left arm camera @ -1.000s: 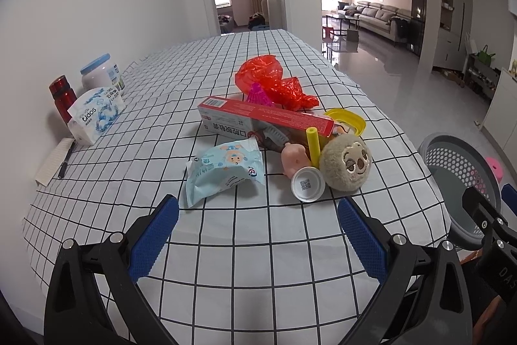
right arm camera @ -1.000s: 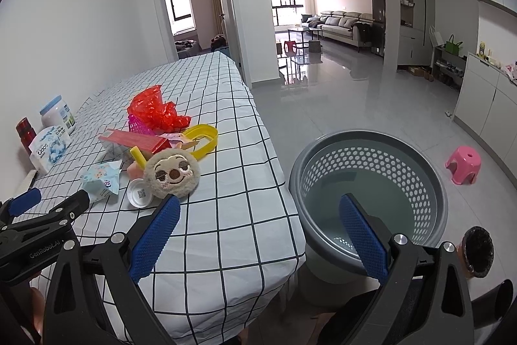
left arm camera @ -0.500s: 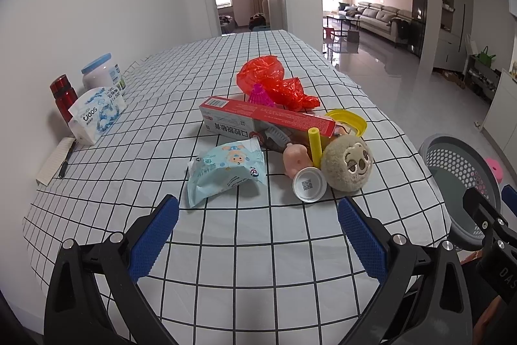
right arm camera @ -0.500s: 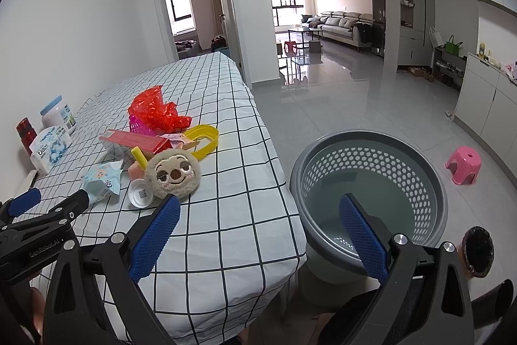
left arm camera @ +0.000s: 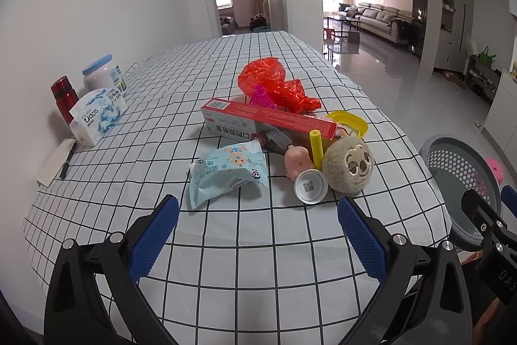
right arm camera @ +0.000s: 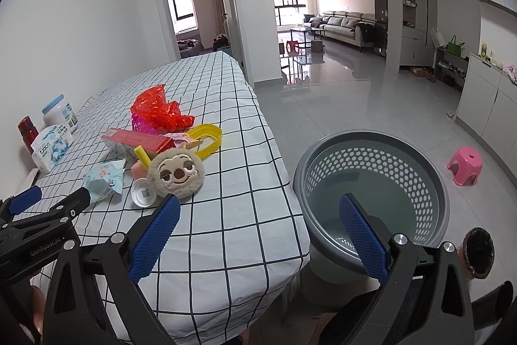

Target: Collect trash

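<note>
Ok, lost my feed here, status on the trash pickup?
Both tongs, left and right, open, empty. Trash pile untouched on table; basket beside it on floor. Nothing blocking.

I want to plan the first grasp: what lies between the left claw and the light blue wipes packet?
Only bare checkered tablecloth lies between the open left claw and the light blue wipes packet; the left wrist view shows this.
</note>
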{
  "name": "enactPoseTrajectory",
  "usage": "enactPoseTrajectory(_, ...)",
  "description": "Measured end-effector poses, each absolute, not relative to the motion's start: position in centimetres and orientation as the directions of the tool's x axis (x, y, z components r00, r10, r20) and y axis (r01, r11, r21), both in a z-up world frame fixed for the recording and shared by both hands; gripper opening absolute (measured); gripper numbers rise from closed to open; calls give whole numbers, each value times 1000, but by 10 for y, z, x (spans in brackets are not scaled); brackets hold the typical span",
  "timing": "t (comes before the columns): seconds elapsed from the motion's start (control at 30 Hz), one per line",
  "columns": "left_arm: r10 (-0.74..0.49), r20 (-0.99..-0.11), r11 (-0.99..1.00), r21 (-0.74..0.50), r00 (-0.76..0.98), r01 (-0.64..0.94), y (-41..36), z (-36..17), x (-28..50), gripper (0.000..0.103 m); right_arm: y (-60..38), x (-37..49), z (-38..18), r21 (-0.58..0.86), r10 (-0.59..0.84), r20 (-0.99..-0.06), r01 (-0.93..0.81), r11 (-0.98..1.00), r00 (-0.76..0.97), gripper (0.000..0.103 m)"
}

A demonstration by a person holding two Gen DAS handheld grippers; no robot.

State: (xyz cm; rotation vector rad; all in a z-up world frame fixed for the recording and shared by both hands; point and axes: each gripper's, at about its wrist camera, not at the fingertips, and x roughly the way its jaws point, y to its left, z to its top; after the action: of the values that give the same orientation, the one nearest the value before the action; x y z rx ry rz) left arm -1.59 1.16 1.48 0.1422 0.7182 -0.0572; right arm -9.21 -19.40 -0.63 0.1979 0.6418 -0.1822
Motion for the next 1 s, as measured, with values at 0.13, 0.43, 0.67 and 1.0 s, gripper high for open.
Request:
enactPoseTrajectory(0.13, -4, -659, 989, 109, 752, 101, 12, 15, -15, 97, -194, -92, -6, 126, -107, -609, 228, 965, 786, 94)
enactPoseTrajectory(0.43, -3, -658, 989, 110, 753, 101, 11, 15, -15, 97, -193, -92, -6, 126, -105, -609, 226, 966, 786, 94)
enactPoseTrajectory(0.67, 18, -665, 989, 122, 746, 85, 17, 10, -10, 97, -191, -84, -13, 135, -82, -621, 209, 969, 779, 94)
enactPoseTrajectory(1.0, 95, -686, 992, 127, 721, -10, 57, -7, 14, 97, -176, -57, -33, 170, 37, -653, 99, 980, 756, 94)
